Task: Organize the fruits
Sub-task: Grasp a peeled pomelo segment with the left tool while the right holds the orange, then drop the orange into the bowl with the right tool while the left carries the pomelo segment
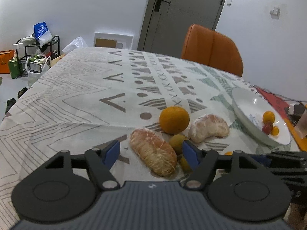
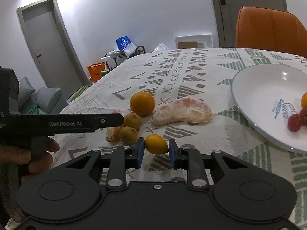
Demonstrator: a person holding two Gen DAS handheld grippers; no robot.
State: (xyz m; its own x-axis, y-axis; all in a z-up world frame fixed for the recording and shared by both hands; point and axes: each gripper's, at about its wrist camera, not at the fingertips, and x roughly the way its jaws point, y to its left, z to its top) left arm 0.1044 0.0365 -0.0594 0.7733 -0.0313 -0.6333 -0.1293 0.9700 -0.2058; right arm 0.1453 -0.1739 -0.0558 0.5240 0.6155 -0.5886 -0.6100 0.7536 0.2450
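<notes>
1. my right tool (image 2: 156, 151) is clamped on a small orange kumquat (image 2: 156, 144), one blue pad on each end of it; it sits low over the surface (image 2: 191, 72), and whether it is off the cloth yet i cannot tell.
2. my left tool (image 1: 151, 153) stands apart, its pads not pressing anything, with the nearer peeled pomelo piece (image 1: 153, 153) lying between them on the cloth.
3. just beside that piece are two small greenish-brown fruits (image 2: 130, 129), touching each other, and beyond them a whole orange (image 2: 142, 103).
4. a second peeled pomelo piece (image 2: 183, 113) lies right of the orange, between it and the plate (image 2: 249, 88).
5. done so far, as i judge it: the white plate on the right already holds a few small fruits, an orange one (image 1: 268, 116) and red ones (image 2: 294, 122) near its rim.
6. left to do: the kumquat in my grip, the two pomelo pieces, the orange and the two small fruits are all off the plate, so i reckon most of the job remains.
7. the surface wears a pale cloth printed with grey and green shapes.
8. at its far side stands an orange chair (image 1: 213, 48).
9. further off are white walls, a grey door (image 1: 184, 13), and a black rack (image 1: 38, 48) with bags on the floor.
</notes>
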